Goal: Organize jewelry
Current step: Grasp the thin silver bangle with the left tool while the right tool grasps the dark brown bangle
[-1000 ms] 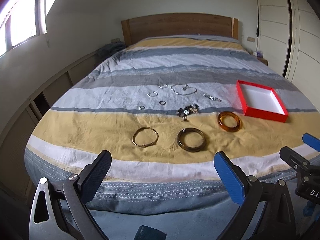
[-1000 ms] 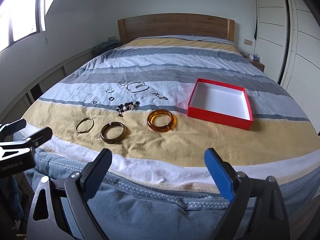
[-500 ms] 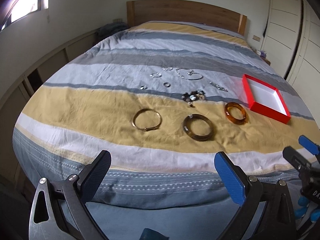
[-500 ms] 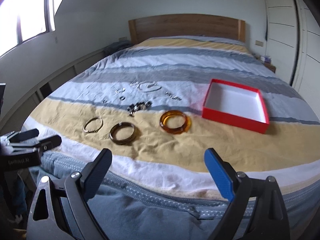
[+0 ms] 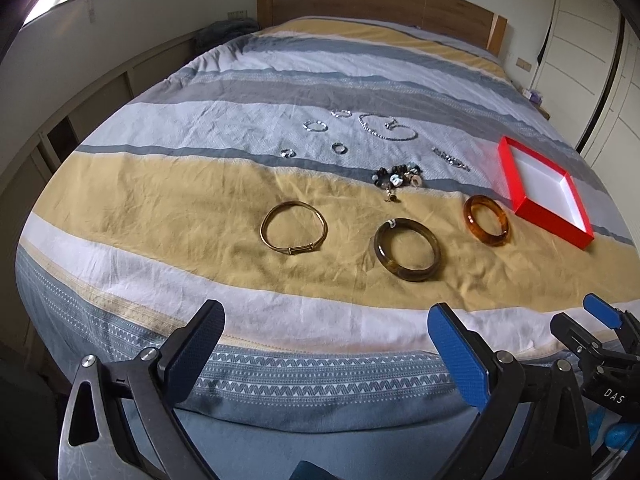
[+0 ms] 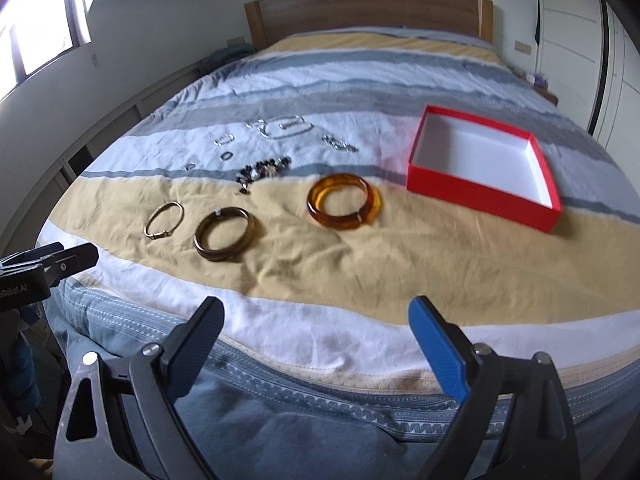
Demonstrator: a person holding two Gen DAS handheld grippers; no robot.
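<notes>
Jewelry lies on the striped bedspread. A thin gold bangle (image 5: 293, 227) (image 6: 164, 220), a dark brown bangle (image 5: 407, 249) (image 6: 223, 233) and an amber bangle (image 5: 486, 220) (image 6: 344, 201) sit on the yellow stripe. A dark beaded bracelet (image 5: 398, 176) (image 6: 262, 169), small silver rings (image 5: 339, 148) and a silver chain (image 5: 387, 127) lie behind them. An empty red box (image 5: 546, 192) (image 6: 485, 166) sits at the right. My left gripper (image 5: 326, 340) and right gripper (image 6: 314, 334) are open and empty, above the bed's near edge.
The wooden headboard (image 6: 366, 14) stands at the far end. White wardrobe doors (image 5: 588, 56) line the right side. A low wooden ledge (image 5: 96, 92) runs along the left wall under a window.
Both grippers have moved forward and closer to the bed, so the jewelry looks larger. Both stay open. Nothing on the bed has moved.
</notes>
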